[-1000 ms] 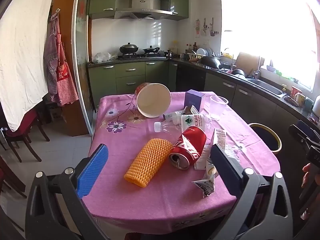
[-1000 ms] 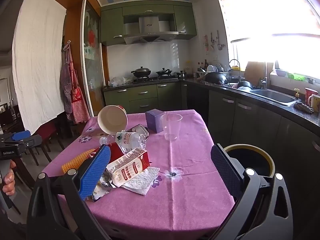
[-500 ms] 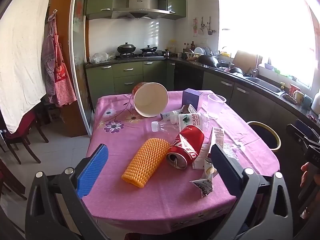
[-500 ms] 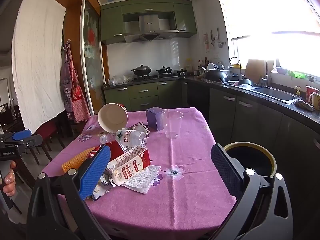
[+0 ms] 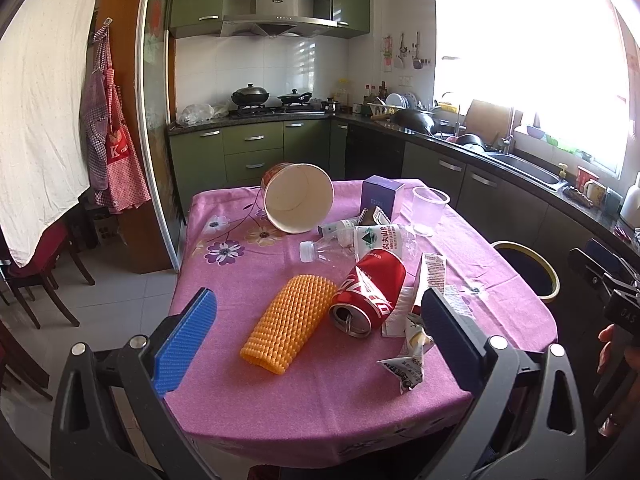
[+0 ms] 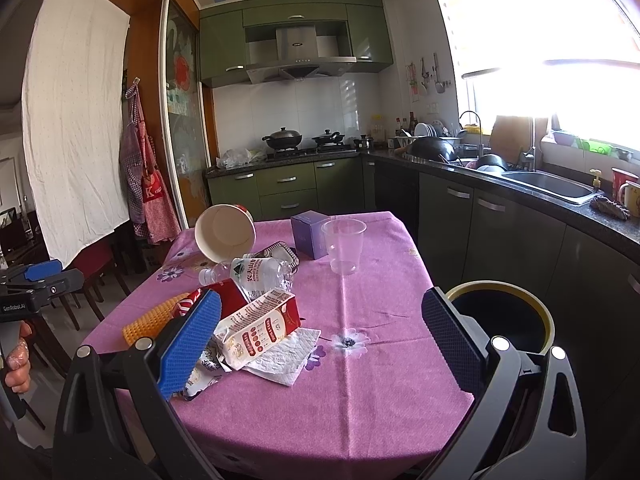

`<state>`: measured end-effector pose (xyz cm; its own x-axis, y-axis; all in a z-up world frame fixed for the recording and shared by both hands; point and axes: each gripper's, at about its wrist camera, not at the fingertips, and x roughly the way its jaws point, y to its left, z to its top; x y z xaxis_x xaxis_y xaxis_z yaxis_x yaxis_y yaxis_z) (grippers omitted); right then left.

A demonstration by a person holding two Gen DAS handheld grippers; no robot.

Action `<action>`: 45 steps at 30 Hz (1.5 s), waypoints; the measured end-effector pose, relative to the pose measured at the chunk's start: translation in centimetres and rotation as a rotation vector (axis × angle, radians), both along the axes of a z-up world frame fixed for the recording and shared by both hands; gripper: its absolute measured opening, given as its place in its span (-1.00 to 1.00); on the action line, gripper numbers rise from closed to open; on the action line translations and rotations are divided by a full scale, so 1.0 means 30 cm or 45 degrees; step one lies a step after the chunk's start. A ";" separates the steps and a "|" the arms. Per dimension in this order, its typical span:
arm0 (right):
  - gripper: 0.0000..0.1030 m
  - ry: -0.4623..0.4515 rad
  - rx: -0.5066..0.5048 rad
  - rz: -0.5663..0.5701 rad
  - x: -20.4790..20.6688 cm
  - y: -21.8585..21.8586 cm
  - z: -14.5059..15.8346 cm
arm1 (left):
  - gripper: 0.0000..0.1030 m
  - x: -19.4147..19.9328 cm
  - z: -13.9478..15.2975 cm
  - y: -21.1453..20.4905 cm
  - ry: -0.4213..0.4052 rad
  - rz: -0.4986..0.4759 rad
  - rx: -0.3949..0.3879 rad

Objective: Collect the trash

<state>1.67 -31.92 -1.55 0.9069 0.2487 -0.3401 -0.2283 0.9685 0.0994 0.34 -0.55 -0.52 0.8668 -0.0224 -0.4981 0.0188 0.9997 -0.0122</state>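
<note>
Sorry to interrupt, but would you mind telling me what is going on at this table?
A person is holding a claw in each hand over a pink-clothed table strewn with trash. Both the left claw and the right claw are open and empty. A red can lies on its side beside an orange mesh sleeve, with a plastic bottle, a carton and a paper bowl nearby. A bin waits beside the table. Nothing is picked up yet.

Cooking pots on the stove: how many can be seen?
2: a larger black wok with lid at the stove's left, a smaller lidded pan right of it. Others may be hidden.
</note>
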 end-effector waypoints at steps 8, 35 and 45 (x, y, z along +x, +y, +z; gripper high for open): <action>0.93 0.017 0.010 0.002 0.023 0.016 -0.022 | 0.89 -0.005 0.001 -0.009 0.005 -0.009 0.003; 0.93 0.025 0.015 0.002 0.023 0.018 -0.012 | 0.89 -0.003 0.004 -0.019 0.012 -0.029 0.004; 0.93 0.026 0.018 0.001 0.025 0.016 -0.019 | 0.89 -0.004 0.007 -0.020 0.013 -0.033 0.007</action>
<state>2.41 -31.45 -2.12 0.8998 0.2542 -0.3547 -0.2267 0.9668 0.1177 0.22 -1.15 -0.30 0.8608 -0.0423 -0.5072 0.0447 0.9990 -0.0074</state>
